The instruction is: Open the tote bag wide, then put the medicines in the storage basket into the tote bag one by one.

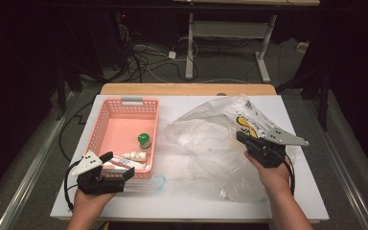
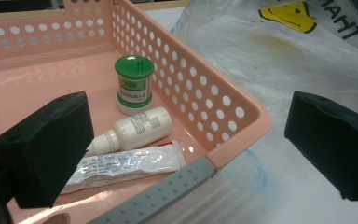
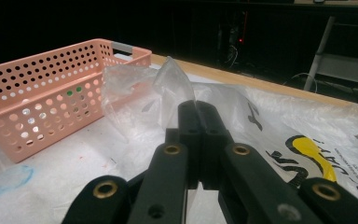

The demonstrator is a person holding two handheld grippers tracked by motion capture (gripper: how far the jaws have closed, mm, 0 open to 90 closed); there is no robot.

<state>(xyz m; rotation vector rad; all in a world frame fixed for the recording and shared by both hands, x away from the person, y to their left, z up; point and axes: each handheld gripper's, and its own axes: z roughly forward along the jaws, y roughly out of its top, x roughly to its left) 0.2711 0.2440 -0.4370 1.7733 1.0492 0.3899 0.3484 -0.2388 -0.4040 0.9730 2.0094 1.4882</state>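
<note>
Grippers: two, one in each of the person's hands, both at the near side of the table [image 1: 311, 191].
Left gripper [image 1: 117, 167]: hovers at the near right corner of the basket, jaws spread wide and holding nothing; in the left gripper view [image 2: 186, 149] one jaw stands over the basket floor and the other over the table outside the wall.
Right gripper [image 1: 242, 137]: at the right of the table over the bag, jaws pressed together; in the right gripper view [image 3: 198, 112] a fold of clear plastic rises from between the tips, so it is pinching the bag.
Plastic bag [image 1: 211, 139]: one, translucent white, crumpled and spread across the middle and right of the table; yellow and black print on its far right part.
Basket [image 1: 106, 115]: one, pink with perforated walls and grey handles, on the left half of the table, just beside the bag's left edge.
Items in basket: three, all in its near right part.
Green-capped jar [image 1: 144, 140]: one, upright, farthest of the three.
White bottle [image 1: 135, 155]: one, lying on its side, just near of the jar.
Tube [image 1: 127, 164]: one, white, lying flat along the near wall, touching or nearly touching the bottle.
Blue ring mark [image 1: 159, 182]: one, on the table just near of the basket's right corner.
</note>
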